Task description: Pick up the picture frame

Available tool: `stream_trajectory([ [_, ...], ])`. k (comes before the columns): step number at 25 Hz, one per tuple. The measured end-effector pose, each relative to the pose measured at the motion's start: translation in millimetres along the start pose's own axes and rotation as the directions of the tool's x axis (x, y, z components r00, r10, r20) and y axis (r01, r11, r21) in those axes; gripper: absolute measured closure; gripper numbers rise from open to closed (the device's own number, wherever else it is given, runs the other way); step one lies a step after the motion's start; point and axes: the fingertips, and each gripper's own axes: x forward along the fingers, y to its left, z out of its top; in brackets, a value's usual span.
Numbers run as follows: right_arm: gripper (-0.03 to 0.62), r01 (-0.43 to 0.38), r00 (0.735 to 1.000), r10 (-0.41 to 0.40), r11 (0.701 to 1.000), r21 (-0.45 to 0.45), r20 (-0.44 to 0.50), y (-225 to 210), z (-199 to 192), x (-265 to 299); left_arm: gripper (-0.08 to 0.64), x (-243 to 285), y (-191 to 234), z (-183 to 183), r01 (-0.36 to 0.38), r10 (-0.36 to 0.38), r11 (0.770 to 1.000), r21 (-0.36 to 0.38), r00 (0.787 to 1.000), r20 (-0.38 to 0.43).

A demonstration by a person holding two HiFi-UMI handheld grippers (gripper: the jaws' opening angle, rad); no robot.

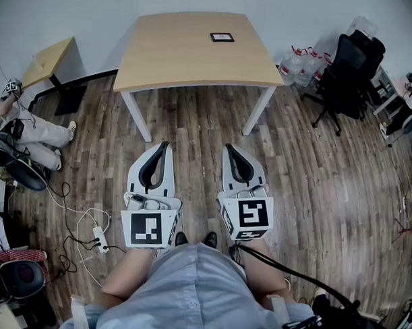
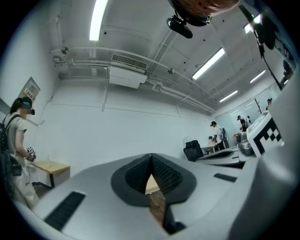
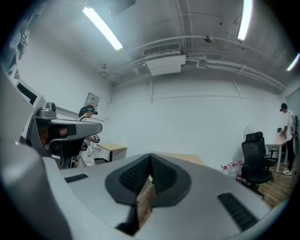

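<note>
The picture frame (image 1: 222, 37), small with a dark border, lies flat near the far edge of the light wooden table (image 1: 189, 59). Both grippers hang low over the wooden floor, well short of the table's near edge. My left gripper (image 1: 167, 145) points toward the table with its tips touching and nothing between them. My right gripper (image 1: 228, 149) sits beside it, also shut and empty. In the left gripper view the left gripper's (image 2: 151, 159) dark pads meet at the tip, with the table edge showing through the gap below. The right gripper view shows the right gripper (image 3: 150, 159) closed the same way.
A small side table (image 1: 51, 59) stands at the far left beside a seated person (image 1: 32, 131). A black office chair (image 1: 347, 78) and water bottles (image 1: 300, 62) are right of the table. Cables and a power strip (image 1: 99, 239) lie on the floor at my left.
</note>
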Motion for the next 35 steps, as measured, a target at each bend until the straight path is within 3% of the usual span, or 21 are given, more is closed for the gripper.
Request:
stream_trajectory([
  [12, 0.592, -0.007, 1.000, 0.007, 1.000, 0.018, -0.008, -23, -8, -3, 0.560, 14, -18, -2, -0.005, 0.005, 1.000, 0.014, 1.000, -0.019],
  [18, 0.592, -0.045, 0.999, 0.045, 0.996, 0.074, -0.002, -46, -11, 1, 0.560, 30, -35, -6, -0.013, 0.014, 1.000, 0.026, 1.000, -0.027],
  [24, 0.591, -0.046, 0.999, 0.047, 0.997, 0.058, -0.017, -71, -14, 13, 0.560, 44, -30, -11, -0.059, 0.060, 0.998, 0.022, 0.997, -0.046],
  [30, 0.591, -0.046, 0.999, 0.047, 0.997, 0.065, -0.024, -83, -27, 49, 0.560, 75, -20, -30, -0.060, 0.061, 0.998, 0.024, 0.997, -0.054],
  [35, 0.591, -0.035, 0.999, 0.036, 0.998, 0.047, -0.029, -105, -29, 107, 0.560, 129, 7, -47, -0.068, 0.068, 0.998, 0.015, 0.996, -0.051],
])
